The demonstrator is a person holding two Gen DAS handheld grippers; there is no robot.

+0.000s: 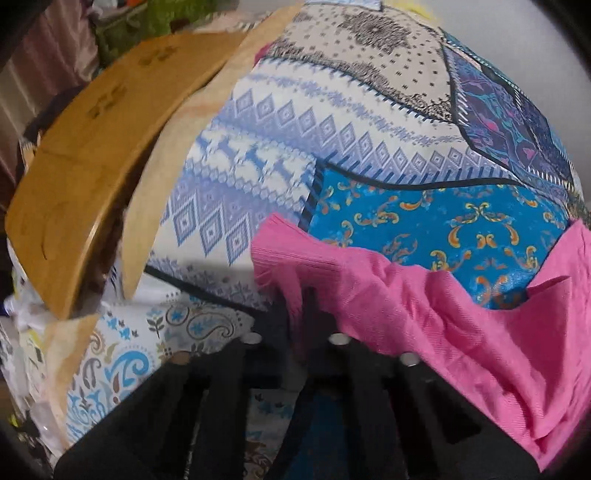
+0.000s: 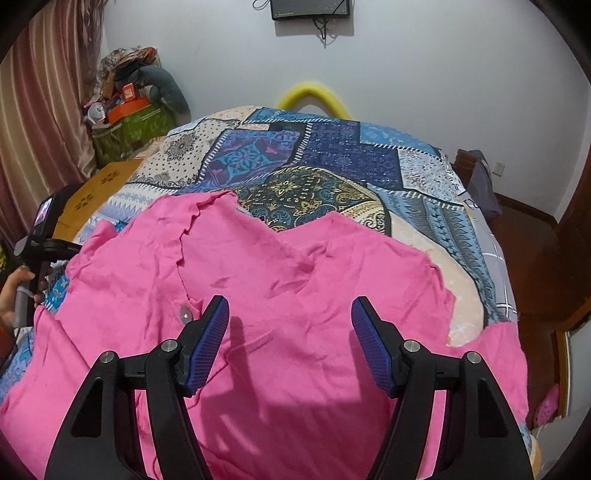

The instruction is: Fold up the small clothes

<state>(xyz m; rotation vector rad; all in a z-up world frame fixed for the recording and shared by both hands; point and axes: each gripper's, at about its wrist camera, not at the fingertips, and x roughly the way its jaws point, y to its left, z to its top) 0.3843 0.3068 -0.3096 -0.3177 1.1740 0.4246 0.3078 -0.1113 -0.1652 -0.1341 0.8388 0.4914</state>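
A: We're looking across a bed under a patchwork quilt [image 2: 332, 177] of blue, cream and teal panels, a pale wall behind it with a dark screen [image 2: 310, 9] mounted high and a yellow curved tube [image 2: 314, 98] at the far edge.

B: Any containers? We see a green patterned bag [image 2: 133, 129] in the corner by the curtain [image 2: 40, 122], heaped with boxes and soft things, one of them orange.

A: Yes, and a wooden board [image 1: 88, 158] with paw prints sits alongside the bed on that side.

B: The pink garment [image 2: 280, 302] lies spread flat on the quilt, wrinkled, a button showing near its placket.

A: Our right gripper [image 2: 290, 343] hovers over it, blue pads well apart, nothing between them.

B: And the left gripper [image 1: 299, 325]? We see its fingers brought together, with a fold of the pink cloth's edge pinched between them.

A: From the right view we also catch a hand [image 2: 14, 295] on that gripper's handle at the garment's left edge.
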